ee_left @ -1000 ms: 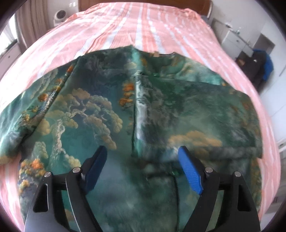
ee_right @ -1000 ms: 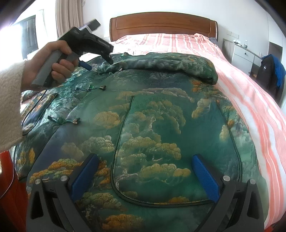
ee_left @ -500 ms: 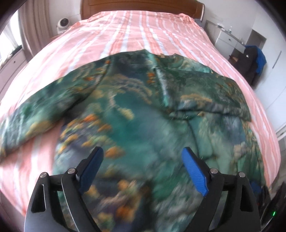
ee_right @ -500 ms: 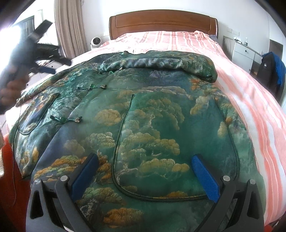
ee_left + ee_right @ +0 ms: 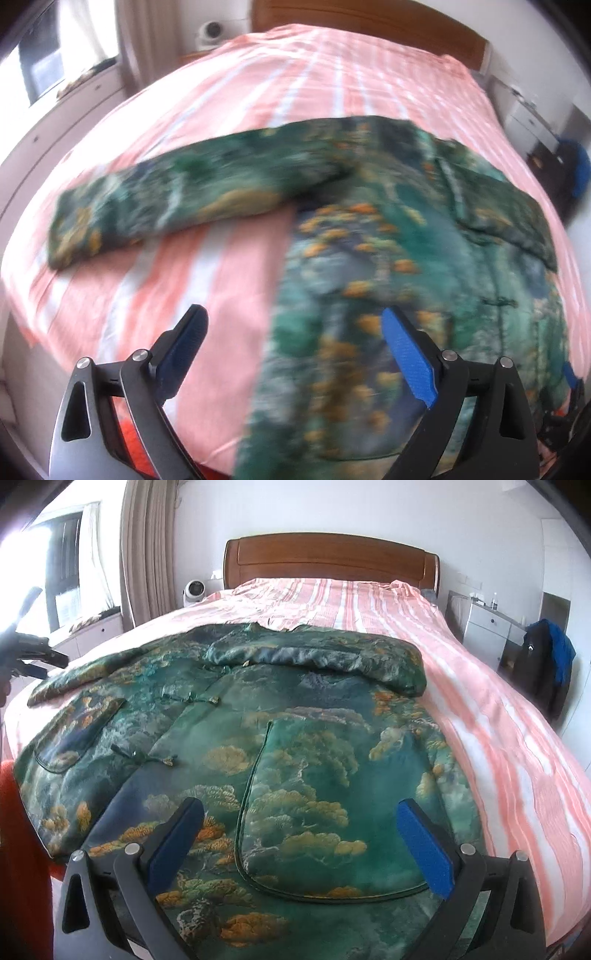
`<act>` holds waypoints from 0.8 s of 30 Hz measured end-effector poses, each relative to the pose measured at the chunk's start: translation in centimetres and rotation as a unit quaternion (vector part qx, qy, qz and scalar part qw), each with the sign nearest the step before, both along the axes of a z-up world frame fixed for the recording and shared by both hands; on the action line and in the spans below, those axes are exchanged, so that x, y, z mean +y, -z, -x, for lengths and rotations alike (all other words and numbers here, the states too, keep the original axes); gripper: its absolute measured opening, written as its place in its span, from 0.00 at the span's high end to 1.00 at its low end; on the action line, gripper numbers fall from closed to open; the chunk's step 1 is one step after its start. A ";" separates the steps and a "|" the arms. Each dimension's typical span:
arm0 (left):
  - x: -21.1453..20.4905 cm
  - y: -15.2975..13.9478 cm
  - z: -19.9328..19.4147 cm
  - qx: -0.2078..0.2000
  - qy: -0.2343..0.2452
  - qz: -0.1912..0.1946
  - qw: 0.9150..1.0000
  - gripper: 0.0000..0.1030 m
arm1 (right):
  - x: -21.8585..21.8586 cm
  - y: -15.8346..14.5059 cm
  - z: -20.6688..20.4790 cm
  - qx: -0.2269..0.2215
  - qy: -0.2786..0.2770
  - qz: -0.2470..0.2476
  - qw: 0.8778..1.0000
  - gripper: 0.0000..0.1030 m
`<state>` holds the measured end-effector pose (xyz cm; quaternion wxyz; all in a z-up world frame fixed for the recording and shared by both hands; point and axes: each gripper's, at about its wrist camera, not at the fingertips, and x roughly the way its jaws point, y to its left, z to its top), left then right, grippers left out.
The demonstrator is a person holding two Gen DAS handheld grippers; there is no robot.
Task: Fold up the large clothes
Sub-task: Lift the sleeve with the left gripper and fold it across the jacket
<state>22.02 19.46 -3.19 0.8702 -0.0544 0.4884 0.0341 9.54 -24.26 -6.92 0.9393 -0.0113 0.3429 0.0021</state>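
A green jacket with a gold cloud print (image 5: 295,746) lies front up on the pink striped bed (image 5: 498,720). Its right sleeve (image 5: 332,653) is folded across the chest. Its left sleeve (image 5: 177,199) stretches out flat to the left. In the blurred left wrist view the jacket body (image 5: 388,295) lies to the right. My left gripper (image 5: 295,347) is open and empty above the bed's left front part, near the jacket's left edge. My right gripper (image 5: 299,838) is open and empty over the jacket's lower front and its pocket (image 5: 325,812).
A wooden headboard (image 5: 332,561) stands at the far end. A white nightstand (image 5: 491,624) and a dark bag (image 5: 543,664) are to the right. A window and curtain (image 5: 144,554) are on the left. Something orange (image 5: 22,849) is at the lower left.
My left gripper has pulled back from the folded right sleeve and swung left toward the outstretched left sleeve. My right gripper has hardly moved.
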 end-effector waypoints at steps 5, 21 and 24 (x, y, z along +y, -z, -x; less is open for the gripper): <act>6.7 0.9 1.1 0.013 -0.084 0.056 0.995 0.07 | 0.1 0.1 0.3 -0.004 0.000 -0.002 1.000 0.01; 27.1 6.0 -0.1 -0.037 -0.331 0.283 0.900 0.07 | 1.6 1.2 -0.4 0.010 -0.010 0.014 1.000 0.01; 27.1 6.3 -2.7 -0.041 -0.322 0.279 0.904 0.07 | 2.5 1.5 -0.3 0.013 -0.024 0.033 0.999 0.01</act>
